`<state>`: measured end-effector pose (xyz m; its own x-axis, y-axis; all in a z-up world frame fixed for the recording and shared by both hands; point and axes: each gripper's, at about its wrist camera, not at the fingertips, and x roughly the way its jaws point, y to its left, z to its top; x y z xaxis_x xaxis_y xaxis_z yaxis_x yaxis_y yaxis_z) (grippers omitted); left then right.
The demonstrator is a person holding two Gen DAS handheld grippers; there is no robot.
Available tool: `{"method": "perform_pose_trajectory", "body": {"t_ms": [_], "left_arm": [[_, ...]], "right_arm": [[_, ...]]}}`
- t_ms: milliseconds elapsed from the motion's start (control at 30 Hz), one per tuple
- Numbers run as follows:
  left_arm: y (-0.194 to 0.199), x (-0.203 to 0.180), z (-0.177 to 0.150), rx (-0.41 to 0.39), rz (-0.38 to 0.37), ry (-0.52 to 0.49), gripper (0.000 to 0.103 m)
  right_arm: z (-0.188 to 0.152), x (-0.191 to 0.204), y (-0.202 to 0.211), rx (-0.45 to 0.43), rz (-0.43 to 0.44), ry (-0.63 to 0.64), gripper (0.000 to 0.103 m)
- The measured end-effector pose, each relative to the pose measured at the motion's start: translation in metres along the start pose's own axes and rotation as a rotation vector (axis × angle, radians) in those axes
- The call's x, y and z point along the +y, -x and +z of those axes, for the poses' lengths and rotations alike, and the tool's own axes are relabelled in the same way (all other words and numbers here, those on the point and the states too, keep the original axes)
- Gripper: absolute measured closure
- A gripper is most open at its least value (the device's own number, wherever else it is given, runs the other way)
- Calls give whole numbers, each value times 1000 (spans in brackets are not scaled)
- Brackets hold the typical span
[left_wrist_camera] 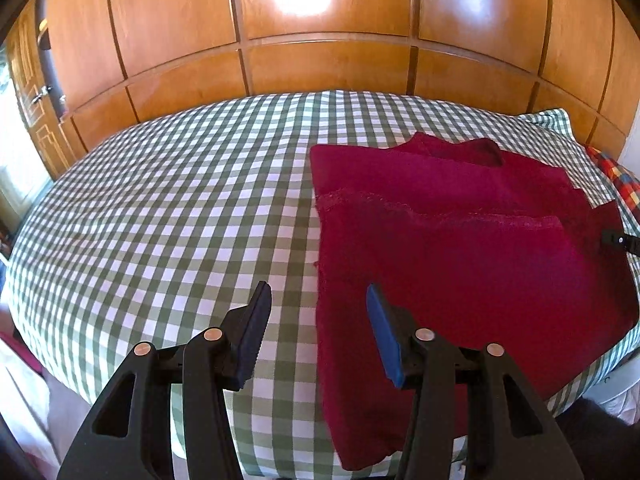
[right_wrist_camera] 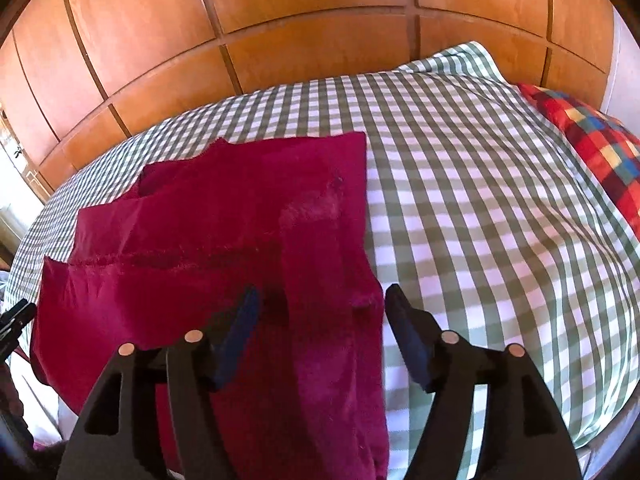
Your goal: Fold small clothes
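Garment (left_wrist_camera: 460, 248): red, flat on checked bed (left_wrist_camera: 160, 208); my left gripper (left_wrist_camera: 318, 304) and right gripper (right_wrist_camera: 320, 304) gape apart over its near edges.

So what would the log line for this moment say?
step: fold pending | left gripper: open, empty | right gripper: open, empty | red garment: flat on checked bedspread

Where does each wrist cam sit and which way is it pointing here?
Left wrist: on the left gripper, facing forward over the checked bed toward the wooden wardrobe; open jaws straddle the red garment's left edge.
Right wrist: on the right gripper, facing the same way; open jaws straddle the garment's right edge, a colourful pillow far right.
Shared: garment, bed, wardrobe, pillow; each catches a sliver of the other gripper.
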<state>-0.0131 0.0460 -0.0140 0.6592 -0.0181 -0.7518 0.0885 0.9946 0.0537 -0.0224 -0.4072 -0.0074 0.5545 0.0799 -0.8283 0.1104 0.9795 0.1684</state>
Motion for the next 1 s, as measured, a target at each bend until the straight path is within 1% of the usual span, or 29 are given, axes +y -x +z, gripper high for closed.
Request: {"method": "perform_pose_trajectory", "body": {"t_ms": [267,333,367,400,467,500,600,767,800,867,900,933,1000], "left_arm": [[-6,12,-5,23,22,15,50],[-9,17,-7,30,10,27,49],[-10,20,-8,34,-4,36,46],[-11,23,-10,35,-16,45,46],[-16,30,-11,50,-61,72,46],[-18,34,-11,56,-100,93,46],[-22,38,-10,60,-179,127,46],[-33,34,0,58,-266,176,47],[-36,33,2,59,-275,177,52],[-41,28,6,63,-305,171,88],[-42,26,8,60,-311,166,93],[-39,24,9,40,-316,161,95],[-28,22,10,-2,-328,154,95]], "right_arm": [[8,10,-9,-16,12,29,37],[8,11,-11,-12,12,37,40],[8,11,-12,-8,14,40,45],[9,11,-13,-5,12,43,54],[9,10,-14,-1,6,47,66],[9,9,-13,-4,8,49,71],[9,8,-12,-8,5,62,79],[8,5,-15,-1,2,66,90],[8,4,-14,-2,7,65,91],[8,2,-13,-6,11,65,93],[7,1,-11,-9,13,60,95],[7,-1,-8,-11,21,52,95],[7,-4,4,-24,62,48,96]]}}
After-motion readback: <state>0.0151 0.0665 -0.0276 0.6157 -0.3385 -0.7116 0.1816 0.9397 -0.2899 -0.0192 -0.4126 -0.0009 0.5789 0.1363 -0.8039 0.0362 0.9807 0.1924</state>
